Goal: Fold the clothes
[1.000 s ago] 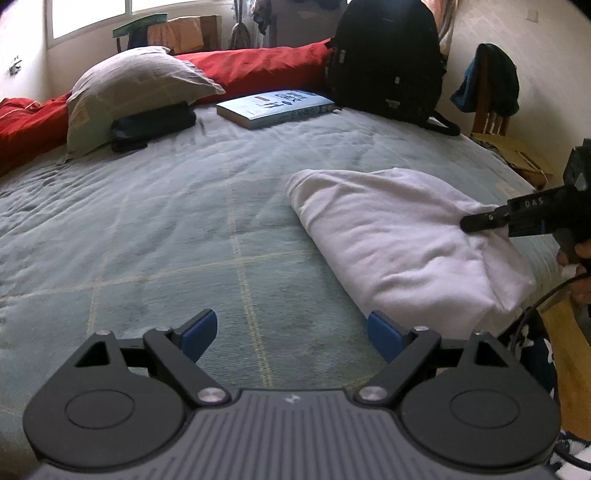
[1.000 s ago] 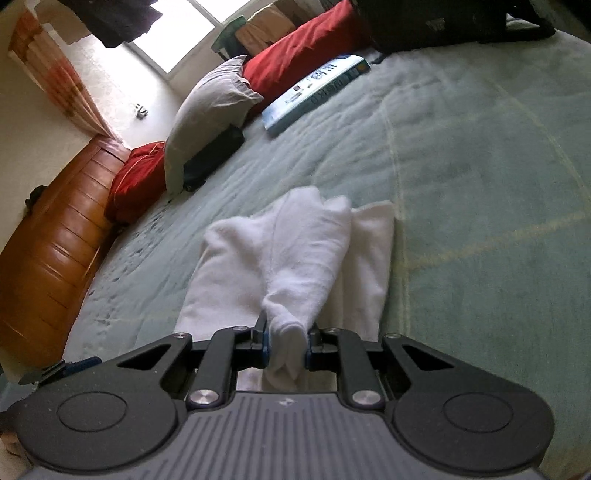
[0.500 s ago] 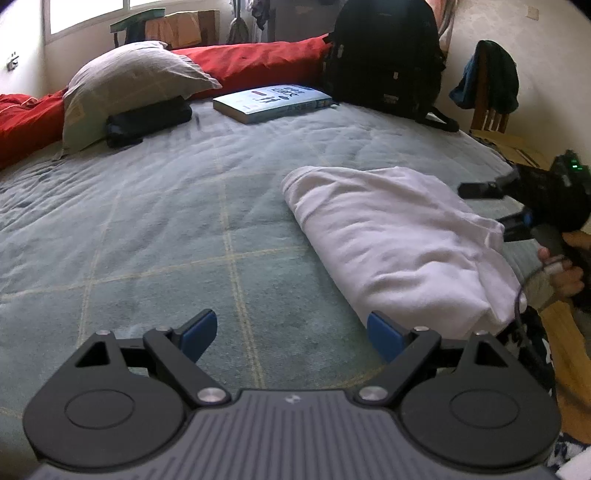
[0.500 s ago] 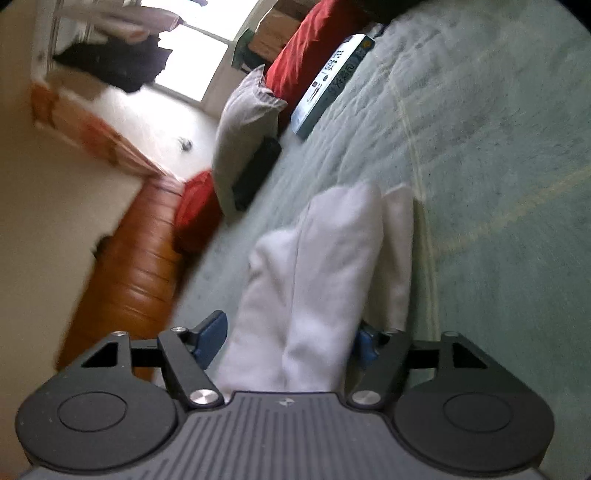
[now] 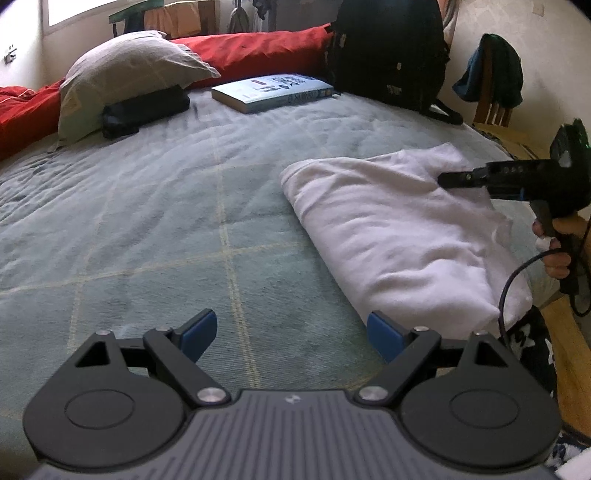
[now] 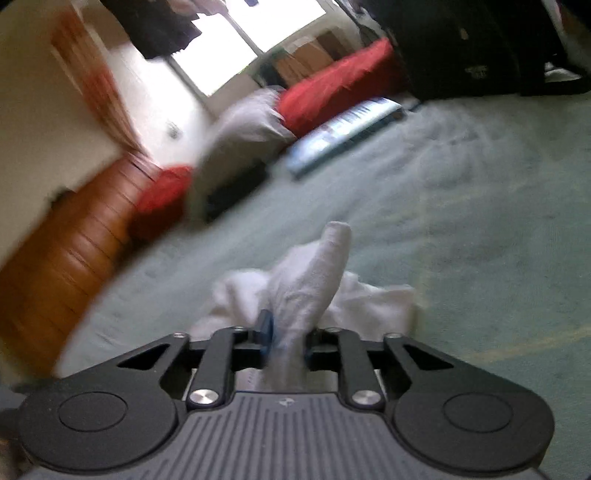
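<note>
White folded garment (image 5: 399, 236) is lying on the green bed (image 5: 155, 206), toward its right edge. Right hand-held gripper (image 6: 286, 341), its jaws having just been closing, is pinching a raised fold of the garment, while the left hand-held gripper (image 5: 291, 332) is hovering wide open and empty over the bedcover, just beside the garment's near end.

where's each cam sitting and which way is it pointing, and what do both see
Left wrist: on the open left hand-held gripper, tilted down across the bed toward the pillow; shows the person's hand holding the right hand-held gripper.
Right wrist: on the right hand-held gripper, its jaws just closed on the white garment; blurred, rolled, facing the window.
Shared: garment, bed, pillow, book, backpack.
</note>
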Action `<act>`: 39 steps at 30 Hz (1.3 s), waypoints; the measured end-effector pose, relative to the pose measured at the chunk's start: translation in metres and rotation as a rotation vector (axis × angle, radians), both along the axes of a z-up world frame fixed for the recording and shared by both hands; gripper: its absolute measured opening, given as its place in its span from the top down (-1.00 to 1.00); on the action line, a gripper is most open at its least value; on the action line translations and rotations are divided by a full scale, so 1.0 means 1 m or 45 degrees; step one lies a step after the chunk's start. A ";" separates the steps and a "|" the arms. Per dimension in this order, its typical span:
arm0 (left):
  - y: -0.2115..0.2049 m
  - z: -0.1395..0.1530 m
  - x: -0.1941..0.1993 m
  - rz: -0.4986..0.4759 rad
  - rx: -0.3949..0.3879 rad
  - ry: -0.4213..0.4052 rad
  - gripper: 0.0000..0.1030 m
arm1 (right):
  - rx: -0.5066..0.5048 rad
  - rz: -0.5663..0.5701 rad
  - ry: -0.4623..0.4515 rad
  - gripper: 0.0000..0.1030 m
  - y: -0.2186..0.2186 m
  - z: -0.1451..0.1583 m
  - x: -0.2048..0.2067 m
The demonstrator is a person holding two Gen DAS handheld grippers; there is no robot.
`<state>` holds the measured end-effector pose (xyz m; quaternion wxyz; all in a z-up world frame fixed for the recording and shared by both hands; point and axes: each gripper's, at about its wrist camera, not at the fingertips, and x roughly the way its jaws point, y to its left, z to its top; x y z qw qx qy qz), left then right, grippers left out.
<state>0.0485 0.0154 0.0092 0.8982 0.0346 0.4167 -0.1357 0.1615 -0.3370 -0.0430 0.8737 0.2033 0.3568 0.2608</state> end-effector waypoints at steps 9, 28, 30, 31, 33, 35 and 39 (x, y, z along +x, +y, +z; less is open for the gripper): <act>-0.034 -0.002 -0.030 -0.308 0.146 -0.106 -0.72 | -0.030 -0.093 -0.048 -0.38 -0.027 0.033 -0.053; -0.098 -0.052 -0.054 -0.371 0.612 -0.545 -0.77 | -0.824 0.108 -0.236 -0.67 0.075 0.007 -0.121; -0.092 -0.055 -0.052 -0.365 0.628 -0.526 -0.77 | -0.953 0.097 -0.208 -0.73 0.076 -0.013 -0.117; -0.086 -0.058 -0.050 -0.366 0.622 -0.508 -0.77 | -0.920 0.085 -0.207 -0.85 0.068 -0.016 -0.116; -0.076 -0.059 -0.049 -0.365 0.563 -0.481 -0.78 | -0.841 0.060 -0.157 -0.90 0.052 -0.019 -0.112; -0.070 -0.058 -0.049 -0.369 0.526 -0.465 -0.77 | -0.816 0.056 -0.136 -0.90 0.046 -0.018 -0.113; -0.068 -0.044 -0.058 -0.464 0.486 -0.413 -0.74 | -0.849 0.063 -0.141 -0.90 0.045 -0.013 -0.117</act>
